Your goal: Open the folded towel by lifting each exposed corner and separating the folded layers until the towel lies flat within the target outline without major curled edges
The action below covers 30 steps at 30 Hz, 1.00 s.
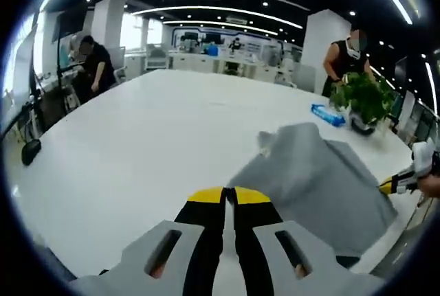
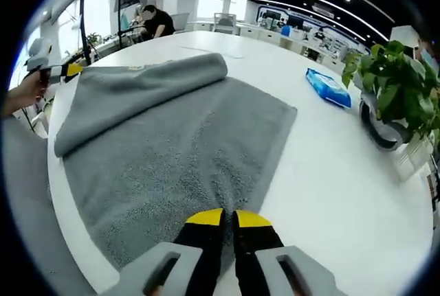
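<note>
Grey towel (image 2: pixel 179 152), far edge rolled over

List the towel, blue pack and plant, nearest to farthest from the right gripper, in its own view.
1. Towel: right at the right gripper, spreading left.
2. Blue pack: farther, ahead right.
3. Plant: far right; too close to call against the pack.

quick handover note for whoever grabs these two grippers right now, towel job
Left gripper: jaws together, holding nothing, above the white table.
Right gripper: jaws together at the near edge of the grey towel; whether it pinches cloth is unclear.
Towel: mostly spread near the table edge, one side folded over in a thick roll.
No target outline visible.
Left: lift that folded side, spread it flat, smooth edges.
</note>
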### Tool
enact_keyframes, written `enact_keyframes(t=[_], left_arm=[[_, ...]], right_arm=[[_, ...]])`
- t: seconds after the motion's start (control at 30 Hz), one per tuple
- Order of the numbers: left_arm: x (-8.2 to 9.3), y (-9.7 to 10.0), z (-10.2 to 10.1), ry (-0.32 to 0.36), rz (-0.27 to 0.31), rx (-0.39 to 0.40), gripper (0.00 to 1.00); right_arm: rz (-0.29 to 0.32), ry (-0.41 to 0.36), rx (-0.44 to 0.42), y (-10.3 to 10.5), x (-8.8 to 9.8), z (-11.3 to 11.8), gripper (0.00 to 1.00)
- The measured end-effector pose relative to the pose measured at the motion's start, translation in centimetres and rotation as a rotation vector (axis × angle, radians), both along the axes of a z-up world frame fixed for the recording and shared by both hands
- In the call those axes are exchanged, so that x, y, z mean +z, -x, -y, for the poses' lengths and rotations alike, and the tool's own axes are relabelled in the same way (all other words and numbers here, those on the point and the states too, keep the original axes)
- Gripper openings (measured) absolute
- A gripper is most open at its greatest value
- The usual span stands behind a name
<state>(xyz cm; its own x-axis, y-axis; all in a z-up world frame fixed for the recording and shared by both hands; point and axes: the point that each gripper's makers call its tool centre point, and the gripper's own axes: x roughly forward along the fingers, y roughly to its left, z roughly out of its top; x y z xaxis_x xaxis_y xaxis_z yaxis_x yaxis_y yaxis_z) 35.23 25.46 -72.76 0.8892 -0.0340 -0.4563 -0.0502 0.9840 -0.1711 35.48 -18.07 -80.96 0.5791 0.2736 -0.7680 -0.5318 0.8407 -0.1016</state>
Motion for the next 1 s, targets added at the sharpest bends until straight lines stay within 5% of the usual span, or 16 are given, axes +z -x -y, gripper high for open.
enact_keyframes(t=[0.5, 1.0], left_arm=[[-0.1, 0.8, -5.5, -0.03, -0.014, 0.059, 0.03], [-3.7, 5.0, -11.1, -0.014, -0.09, 0.201, 0.03]], right_arm=[[0.0, 0.007, -0.011, 0.1, 0.0, 0.6, 0.01], [0.0, 0.008, -0.052, 0.2, 0.0, 2.5, 0.01]])
